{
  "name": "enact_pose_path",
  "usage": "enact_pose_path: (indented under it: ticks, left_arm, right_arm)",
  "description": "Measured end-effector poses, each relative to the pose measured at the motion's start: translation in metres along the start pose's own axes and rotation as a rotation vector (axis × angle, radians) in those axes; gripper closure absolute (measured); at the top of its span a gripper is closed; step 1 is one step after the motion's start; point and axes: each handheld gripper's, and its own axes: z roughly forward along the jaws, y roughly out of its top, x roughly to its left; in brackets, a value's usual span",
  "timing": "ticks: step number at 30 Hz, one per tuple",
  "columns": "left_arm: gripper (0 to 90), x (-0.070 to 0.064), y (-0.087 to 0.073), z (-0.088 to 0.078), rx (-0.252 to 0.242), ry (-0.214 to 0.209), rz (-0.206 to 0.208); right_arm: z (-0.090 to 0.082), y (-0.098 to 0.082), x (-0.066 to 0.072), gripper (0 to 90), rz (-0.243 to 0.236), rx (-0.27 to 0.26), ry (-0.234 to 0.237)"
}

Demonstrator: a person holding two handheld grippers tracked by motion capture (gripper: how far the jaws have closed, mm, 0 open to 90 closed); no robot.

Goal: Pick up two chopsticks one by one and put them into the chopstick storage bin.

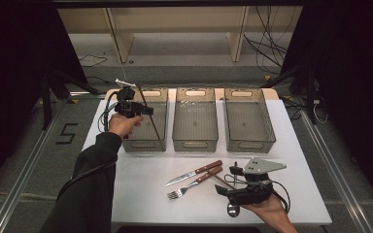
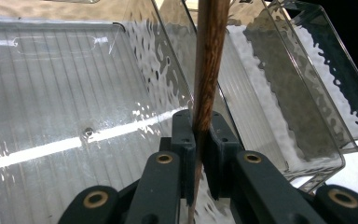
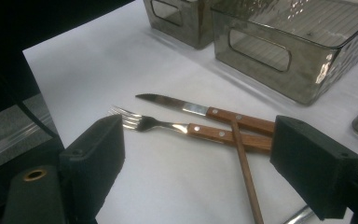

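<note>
- The left gripper (image 1: 143, 110) is clamped tight on a thin, dark brown wooden chopstick (image 2: 209, 70), its jaws pressed against the stick on both sides.
- In the high view the chopstick slants from above the gripper down and past it, over the leftmost of three clear, smoke-tinted plastic bins (image 1: 145, 144) standing in a row on the white surface (image 1: 141, 194).
- In the left gripper view the ribbed floor of that bin (image 2: 65, 102) lies beyond the jaws to their left, and the neighbouring middle bin (image 2: 279, 107) lies to their right.
- The right gripper (image 1: 223, 190) rests low near the front edge of the surface with its jaws spread wide and nothing between them.
- Just ahead of the right gripper lie a steel knife with a riveted wooden handle (image 3: 205, 112) and a steel fork with a matching wooden handle (image 3: 186, 128), side by side.
- A second thin brown wooden chopstick (image 3: 244, 168) lies across both handles and runs back toward the right gripper, between its jaws but untouched by them.
</note>
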Motion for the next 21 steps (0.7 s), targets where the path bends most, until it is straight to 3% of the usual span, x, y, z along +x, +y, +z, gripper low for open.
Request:
enact_pose_path:
  ticks: [8, 12, 15, 17, 21]
  left_arm:
    - [74.7, -0.001, -0.001, 0.007, 0.019, 0.028, 0.001]
    - [56.1, -0.003, 0.000, 0.009, 0.025, 0.056, 0.001]
    - [44.3, -0.004, 0.001, 0.012, 0.072, 0.089, 0.006]
    - [41.0, -0.006, 0.001, 0.013, 0.086, 0.110, 0.025]
    - [33.7, -0.010, -0.001, 0.008, 0.057, 0.094, 0.016]
  right_arm:
    - [0.001, 0.000, 0.000, 18.5, -0.003, 0.006, 0.001]
    - [0.001, 0.000, 0.001, 18.5, -0.006, 0.006, 0.004]
    - [0.001, 0.000, 0.001, 18.5, -0.006, 0.005, 0.004]
    - [0.001, 0.000, 0.000, 18.5, -0.006, 0.004, 0.005]
    - [0.000, 0.000, 0.000, 18.5, -0.004, 0.005, -0.001]
